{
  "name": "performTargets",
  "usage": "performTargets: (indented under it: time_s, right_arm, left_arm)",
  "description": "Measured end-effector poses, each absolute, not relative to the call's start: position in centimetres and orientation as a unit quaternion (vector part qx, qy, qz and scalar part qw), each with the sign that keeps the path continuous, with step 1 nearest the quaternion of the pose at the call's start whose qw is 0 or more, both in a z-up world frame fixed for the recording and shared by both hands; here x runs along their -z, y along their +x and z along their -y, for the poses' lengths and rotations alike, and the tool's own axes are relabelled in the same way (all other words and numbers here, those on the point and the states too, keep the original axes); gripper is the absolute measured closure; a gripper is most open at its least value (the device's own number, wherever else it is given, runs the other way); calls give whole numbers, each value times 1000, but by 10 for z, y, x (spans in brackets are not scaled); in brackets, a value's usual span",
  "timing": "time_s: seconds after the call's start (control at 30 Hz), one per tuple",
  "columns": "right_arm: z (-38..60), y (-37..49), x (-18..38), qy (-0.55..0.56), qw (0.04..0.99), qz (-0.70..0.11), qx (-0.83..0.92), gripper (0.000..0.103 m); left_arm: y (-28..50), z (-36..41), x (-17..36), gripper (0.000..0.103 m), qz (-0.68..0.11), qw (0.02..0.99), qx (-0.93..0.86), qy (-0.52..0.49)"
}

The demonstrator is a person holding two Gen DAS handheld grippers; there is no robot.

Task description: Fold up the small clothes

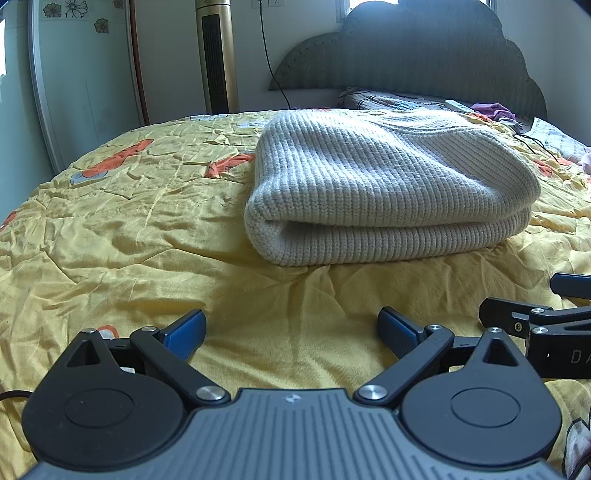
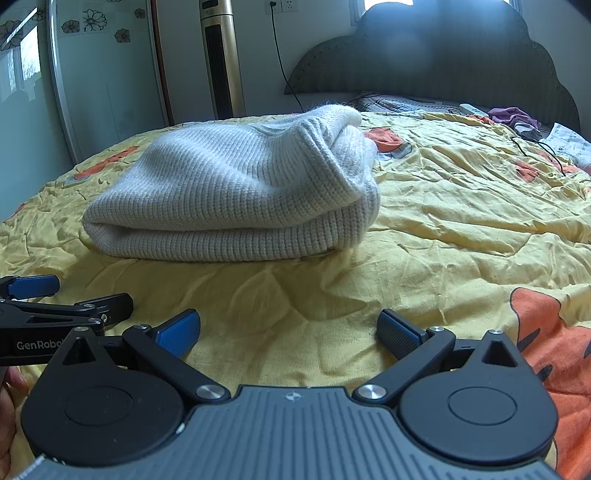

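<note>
Sweater (image 1: 388, 184), pale grey ribbed knit, folded into a thick bundle on yellow bedspread (image 1: 129, 229), fold edge facing the cameras. Left hand-held gripper (image 1: 291, 332) low over the bedspread just short of the sweater, jaws spread wide, nothing between blue pads (image 1: 184, 334). Right hand-held gripper (image 2: 290, 332) close beside it, likewise spread wide and holding nothing. Dark headboard (image 1: 424, 55) behind, tower fan (image 1: 216, 55) against the wall.

Soft daylight from a blown-out window (image 1: 373, 3) at the top of the frame, dim headboard (image 2: 443, 55) with a blurred smudge, gentle shadows under the folded knit (image 1: 388, 192), strong fisheye curving, dark vignetted corners
</note>
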State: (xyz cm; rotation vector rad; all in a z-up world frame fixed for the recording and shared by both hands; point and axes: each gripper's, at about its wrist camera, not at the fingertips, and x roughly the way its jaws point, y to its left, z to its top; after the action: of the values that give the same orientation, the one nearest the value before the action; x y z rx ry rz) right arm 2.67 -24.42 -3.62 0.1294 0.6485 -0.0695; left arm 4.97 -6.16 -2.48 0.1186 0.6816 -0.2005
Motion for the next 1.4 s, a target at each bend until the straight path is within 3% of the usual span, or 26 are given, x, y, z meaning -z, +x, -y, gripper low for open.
performTargets:
  time_s: [0.9,1.4]
  right_arm:
    - [236,29,37,25,942,-333,44,0]
    - [246,24,20,84,939,-329,61,0]
  left_arm:
    - [54,60,24,0,-349,931,96,48]
    - [51,58,16,0,-356,928,96,46]
